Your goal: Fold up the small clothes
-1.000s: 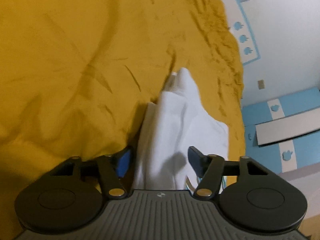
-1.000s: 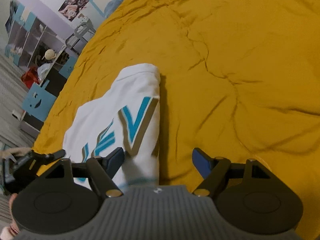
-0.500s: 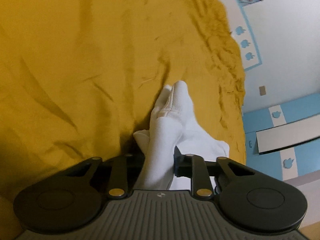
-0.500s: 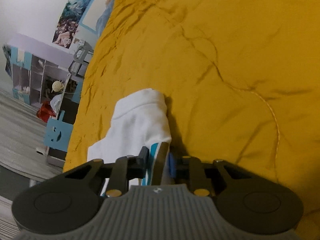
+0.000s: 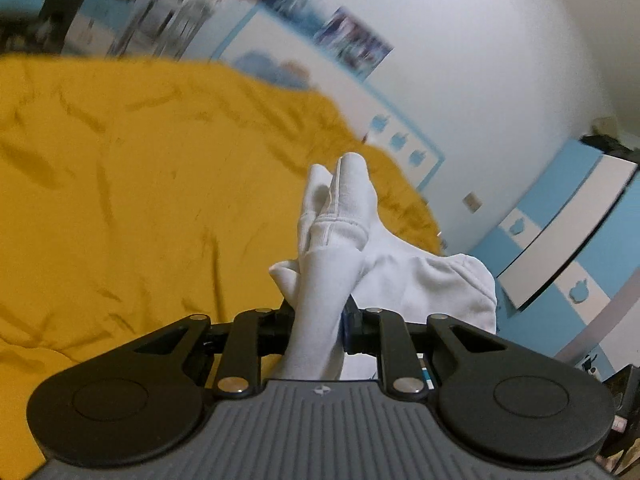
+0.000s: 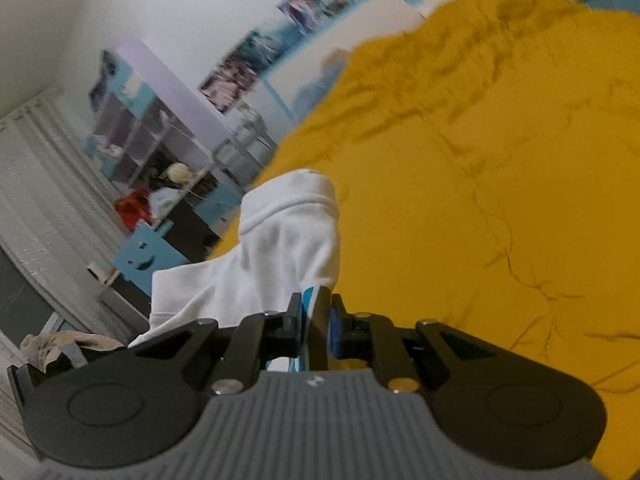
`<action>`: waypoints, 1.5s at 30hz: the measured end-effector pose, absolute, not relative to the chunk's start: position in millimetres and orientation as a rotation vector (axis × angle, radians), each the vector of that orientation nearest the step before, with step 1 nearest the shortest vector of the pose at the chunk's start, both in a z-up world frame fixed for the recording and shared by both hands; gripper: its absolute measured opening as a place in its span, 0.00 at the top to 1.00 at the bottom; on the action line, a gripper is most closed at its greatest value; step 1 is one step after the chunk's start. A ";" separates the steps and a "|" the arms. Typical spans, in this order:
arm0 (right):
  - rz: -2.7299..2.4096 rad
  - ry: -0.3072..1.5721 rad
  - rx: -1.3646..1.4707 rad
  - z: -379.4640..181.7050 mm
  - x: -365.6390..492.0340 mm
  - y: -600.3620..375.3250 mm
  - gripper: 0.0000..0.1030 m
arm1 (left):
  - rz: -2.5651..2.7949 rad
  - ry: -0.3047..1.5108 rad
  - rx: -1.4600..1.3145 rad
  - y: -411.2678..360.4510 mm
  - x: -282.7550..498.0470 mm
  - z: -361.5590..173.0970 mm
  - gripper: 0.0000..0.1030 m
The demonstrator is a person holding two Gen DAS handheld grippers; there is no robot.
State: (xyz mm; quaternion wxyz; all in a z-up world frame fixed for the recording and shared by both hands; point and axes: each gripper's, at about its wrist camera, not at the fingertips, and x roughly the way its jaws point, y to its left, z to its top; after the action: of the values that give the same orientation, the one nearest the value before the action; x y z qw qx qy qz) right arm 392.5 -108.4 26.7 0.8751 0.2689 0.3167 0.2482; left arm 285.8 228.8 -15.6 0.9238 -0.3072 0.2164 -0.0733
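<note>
A small white garment point(image 5: 344, 232) with teal lettering is lifted off the mustard-yellow bed cover point(image 5: 120, 200). My left gripper point(image 5: 320, 320) is shut on one bunched edge of it, and the cloth stands up ahead of the fingers. In the right wrist view my right gripper point(image 6: 316, 316) is shut on another edge of the same white garment point(image 6: 280, 240), with a bit of teal print showing at the pinch. The cloth hangs between both grippers above the bed cover point(image 6: 480, 200).
White wall with posters and a blue trim band point(image 5: 400, 132) runs behind the bed. Blue and white furniture point(image 5: 560, 240) stands at the right. In the right wrist view, shelving with clutter point(image 6: 160, 152), a blue smiley box point(image 6: 144, 256) and a curtain are left of the bed.
Both grippers closed on the garment's edges, then lifted it off the bed. The views have tilted up, so the room walls now show.
</note>
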 end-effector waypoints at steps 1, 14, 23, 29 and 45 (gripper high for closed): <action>0.527 0.643 0.555 36.5 382.9 -110.0 0.93 | -0.152 0.415 -0.608 222.0 272.7 -5.1 0.79; 0.581 0.477 0.488 138.0 234.4 -180.0 0.93 | -0.263 0.271 -0.572 157.7 153.2 72.5 0.79; 0.559 0.556 0.463 151.5 155.6 -228.7 0.93 | -0.320 0.440 -0.595 149.0 142.9 49.0 0.79; 0.468 0.727 0.459 97.0 169.9 -226.9 0.93 | -0.293 0.609 -0.596 154.4 185.9 -3.5 0.79; 0.291 0.948 0.323 -27.3 287.9 -179.9 0.93 | -0.162 0.974 -0.446 169.5 279.2 -90.3 0.65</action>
State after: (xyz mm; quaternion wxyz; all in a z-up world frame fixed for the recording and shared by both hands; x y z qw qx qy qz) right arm 287.9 -179.9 -27.3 0.8671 0.1544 0.4526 0.1391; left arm 279.2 169.5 -90.3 0.8569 -0.2121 0.4635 -0.0769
